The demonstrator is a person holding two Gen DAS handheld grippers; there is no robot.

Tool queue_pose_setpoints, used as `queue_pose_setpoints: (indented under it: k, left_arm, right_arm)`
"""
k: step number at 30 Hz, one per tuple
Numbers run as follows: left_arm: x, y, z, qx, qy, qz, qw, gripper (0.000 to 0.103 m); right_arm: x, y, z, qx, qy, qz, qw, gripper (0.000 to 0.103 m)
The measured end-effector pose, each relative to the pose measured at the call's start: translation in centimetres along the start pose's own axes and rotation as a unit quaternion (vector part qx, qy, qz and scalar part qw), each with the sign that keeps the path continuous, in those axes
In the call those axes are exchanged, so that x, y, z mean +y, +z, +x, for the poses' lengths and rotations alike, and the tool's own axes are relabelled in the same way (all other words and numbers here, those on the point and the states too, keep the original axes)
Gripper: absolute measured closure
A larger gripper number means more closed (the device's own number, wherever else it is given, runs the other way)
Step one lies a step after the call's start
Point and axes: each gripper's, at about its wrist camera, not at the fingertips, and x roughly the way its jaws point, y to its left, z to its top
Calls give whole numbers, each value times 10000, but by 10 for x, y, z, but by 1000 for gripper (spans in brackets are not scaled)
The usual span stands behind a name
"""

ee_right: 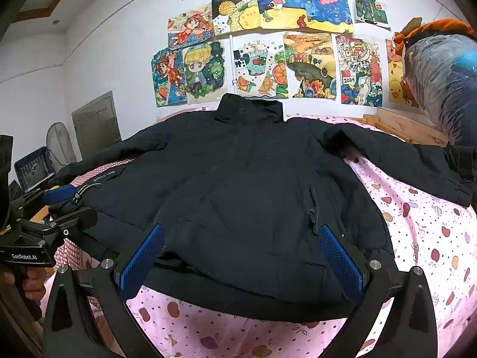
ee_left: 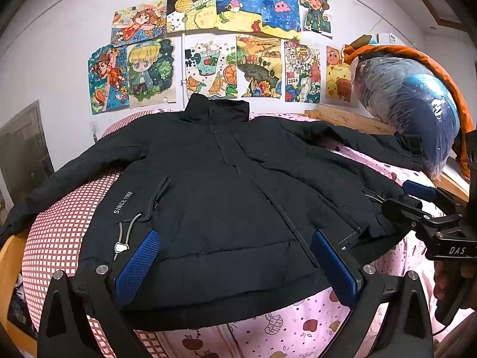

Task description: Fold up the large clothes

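A large black padded jacket (ee_left: 220, 185) lies spread flat, front up, on the bed, collar toward the wall and both sleeves stretched out sideways. It also shows in the right wrist view (ee_right: 256, 185). My left gripper (ee_left: 235, 256) is open, its blue pads wide apart above the jacket's hem at the left half. My right gripper (ee_right: 241, 253) is open too, hovering over the hem at the right half. Each gripper shows in the other's view, the right gripper (ee_left: 414, 197) at the jacket's right edge and the left gripper (ee_right: 62, 200) at its left edge.
The bed has a pink fruit-print sheet (ee_right: 423, 226) and a red checked cover (ee_left: 59, 232). A plastic-wrapped blue bundle (ee_left: 411, 104) sits at the right on the wooden bed frame (ee_left: 351, 119). Drawings (ee_left: 232, 44) cover the wall behind. A crate (ee_right: 32, 167) stands on the left.
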Motion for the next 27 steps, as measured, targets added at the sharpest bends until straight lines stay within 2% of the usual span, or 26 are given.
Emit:
queue_pose_setpoints:
  k: [27]
  left_arm:
    - [4, 1, 2, 38, 11, -32, 10000, 0]
  right_arm:
    - [-2, -4, 3, 63, -1, 29, 10000, 1]
